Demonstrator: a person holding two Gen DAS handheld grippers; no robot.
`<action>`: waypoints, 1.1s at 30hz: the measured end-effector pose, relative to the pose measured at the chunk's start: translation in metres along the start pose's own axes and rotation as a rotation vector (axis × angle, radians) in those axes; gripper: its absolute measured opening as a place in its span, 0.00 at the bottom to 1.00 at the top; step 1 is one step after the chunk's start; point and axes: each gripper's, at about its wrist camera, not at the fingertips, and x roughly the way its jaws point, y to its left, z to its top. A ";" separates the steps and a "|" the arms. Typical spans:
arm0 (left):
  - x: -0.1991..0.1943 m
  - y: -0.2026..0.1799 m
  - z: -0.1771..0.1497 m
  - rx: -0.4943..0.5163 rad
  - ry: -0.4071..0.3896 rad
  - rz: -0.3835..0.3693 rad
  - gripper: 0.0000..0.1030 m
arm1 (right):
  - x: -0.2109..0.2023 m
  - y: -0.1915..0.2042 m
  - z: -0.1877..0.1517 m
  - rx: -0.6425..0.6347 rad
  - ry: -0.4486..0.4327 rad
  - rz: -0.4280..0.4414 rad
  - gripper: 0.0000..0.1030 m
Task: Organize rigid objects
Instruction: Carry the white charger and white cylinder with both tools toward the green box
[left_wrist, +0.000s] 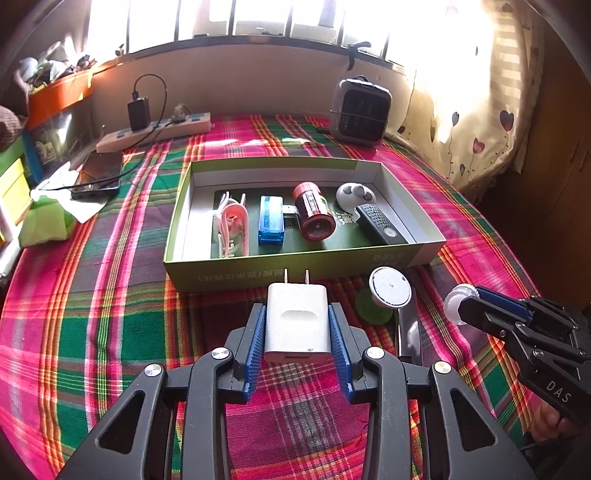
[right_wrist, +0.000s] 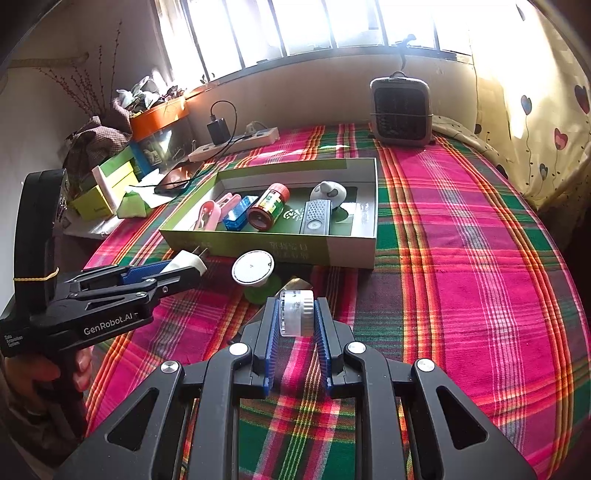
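now l gripper (left_wrist: 297, 325) clamps charger (left_wrist: 297, 319); r gripper (right_wrist: 295, 317) clamps jar (right_wrist: 296, 312).

Smooth glossy white plastic charger (left_wrist: 297, 320), woven plaid cloth (left_wrist: 110, 295), matt green cardboard box (left_wrist: 258, 275), ribbed blue claw pads (left_wrist: 255, 343).

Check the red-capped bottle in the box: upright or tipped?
Tipped. The red-capped bottle lies on its side on the floor of the green box, cap toward the window, round base facing the camera, between the blue USB stick and the black remote.

bright backlit window (left_wrist: 258, 14) | blown glare | fisheye edges dark
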 end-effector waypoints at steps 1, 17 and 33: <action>-0.002 0.000 0.002 0.001 -0.005 0.000 0.32 | -0.001 0.000 0.001 -0.001 -0.003 0.000 0.19; -0.009 0.009 0.034 -0.002 -0.049 0.009 0.32 | -0.003 0.004 0.030 -0.042 -0.047 -0.001 0.19; 0.008 0.026 0.069 -0.037 -0.058 -0.002 0.32 | 0.019 0.010 0.065 -0.077 -0.041 0.036 0.19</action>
